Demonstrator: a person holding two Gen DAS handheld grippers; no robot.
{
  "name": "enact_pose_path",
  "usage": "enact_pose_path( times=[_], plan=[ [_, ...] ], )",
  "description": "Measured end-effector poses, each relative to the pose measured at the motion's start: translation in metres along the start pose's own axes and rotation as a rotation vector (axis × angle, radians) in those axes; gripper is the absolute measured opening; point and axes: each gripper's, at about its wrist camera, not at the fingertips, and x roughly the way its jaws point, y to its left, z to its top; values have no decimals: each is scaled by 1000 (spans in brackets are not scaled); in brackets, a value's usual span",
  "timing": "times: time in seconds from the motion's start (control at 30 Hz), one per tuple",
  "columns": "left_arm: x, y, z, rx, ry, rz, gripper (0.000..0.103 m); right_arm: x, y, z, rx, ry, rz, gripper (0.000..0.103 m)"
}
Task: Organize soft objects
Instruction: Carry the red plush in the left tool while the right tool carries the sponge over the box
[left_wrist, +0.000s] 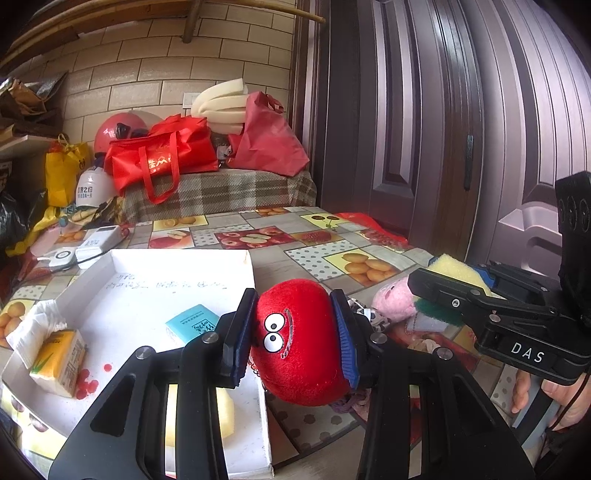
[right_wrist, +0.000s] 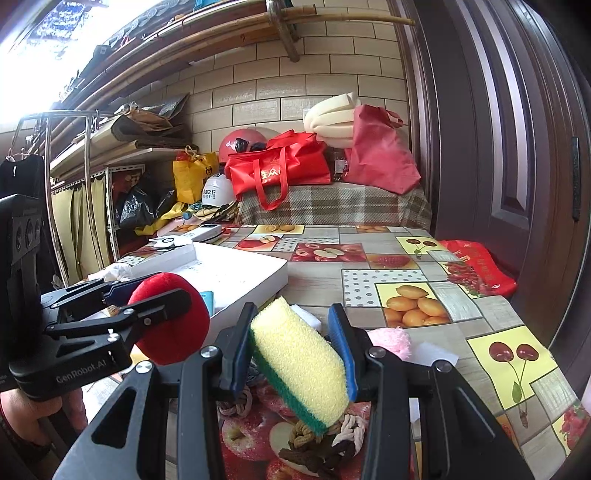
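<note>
My left gripper (left_wrist: 295, 332) is shut on a red plush ball with cartoon eyes (left_wrist: 301, 343), held above the right edge of a white tray (left_wrist: 184, 266). It also shows in the right wrist view (right_wrist: 170, 317). My right gripper (right_wrist: 295, 350) is shut on a yellow sponge with a green scouring layer (right_wrist: 299, 362), held over the table; the sponge also shows in the left wrist view (left_wrist: 458, 269). A pink plush toy (left_wrist: 393, 299) lies on the table between the grippers. Knotted rope pieces (right_wrist: 325, 439) lie under the sponge.
The tray holds a yellow tissue pack (left_wrist: 59, 362), a blue packet (left_wrist: 192, 325) and a yellow sponge (left_wrist: 225, 413). White devices (left_wrist: 92, 243) lie behind it. Red bags (left_wrist: 166, 155) sit at the back. A dark door (left_wrist: 443, 110) stands to the right.
</note>
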Motion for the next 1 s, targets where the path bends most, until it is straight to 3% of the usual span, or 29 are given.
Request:
enact_pose_path(
  times=[0.33,0.47,1.0],
  plan=[
    [-4,2,0,-4,-9,-16,39,0,0,0,-1,0,0,41],
    [-15,6,2,-30,-57,-29,39,0,0,0,-1,-1,0,41],
    [-36,38,-1,-74,-94,78,39,-2,0,1,2,-5,-1,41]
  ],
)
